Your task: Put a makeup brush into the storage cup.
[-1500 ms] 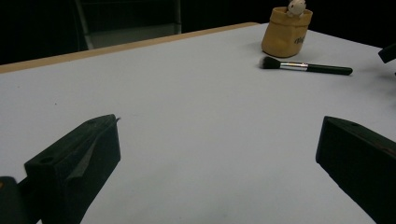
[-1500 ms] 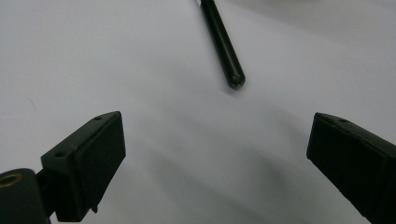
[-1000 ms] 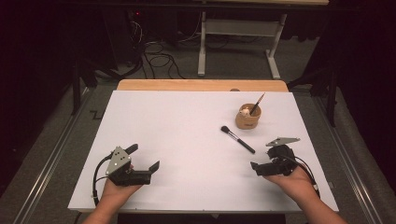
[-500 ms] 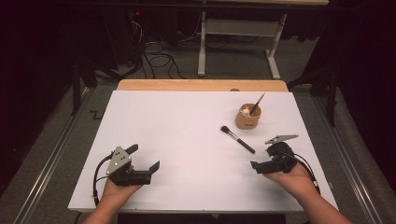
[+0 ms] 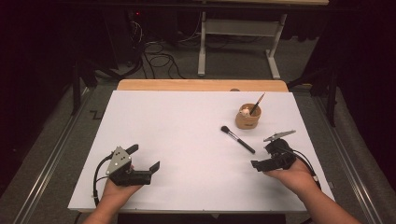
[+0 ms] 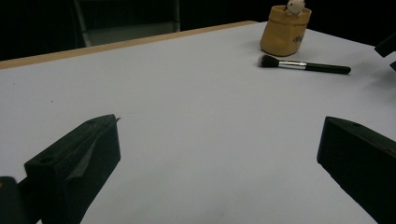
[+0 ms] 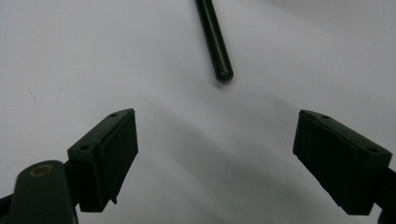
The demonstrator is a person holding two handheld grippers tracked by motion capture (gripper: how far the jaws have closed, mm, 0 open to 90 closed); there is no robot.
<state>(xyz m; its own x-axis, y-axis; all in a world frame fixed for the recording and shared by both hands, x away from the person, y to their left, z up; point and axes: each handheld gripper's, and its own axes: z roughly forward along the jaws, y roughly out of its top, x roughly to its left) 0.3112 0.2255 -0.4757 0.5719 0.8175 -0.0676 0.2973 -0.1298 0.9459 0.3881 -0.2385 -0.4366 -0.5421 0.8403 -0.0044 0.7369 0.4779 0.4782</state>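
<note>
Black-handled makeup brush (image 5: 238, 139) looks light, stiff and slick, best pinched mid-handle by the wide-open right tongs (image 5: 261, 158); left tongs (image 5: 144, 158) gape idle.

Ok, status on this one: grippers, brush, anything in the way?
Left gripper open, idle near table edge. Right gripper open, empty, aimed at brush handle tip, not touching. Brush flat on table beside cup. Path clear.

Black left gripper (image 5: 143, 161), right gripper (image 5: 261, 151): blocky jaws, grey three-cornered top plates, black trailing cables; forearms unsleeved.
</note>
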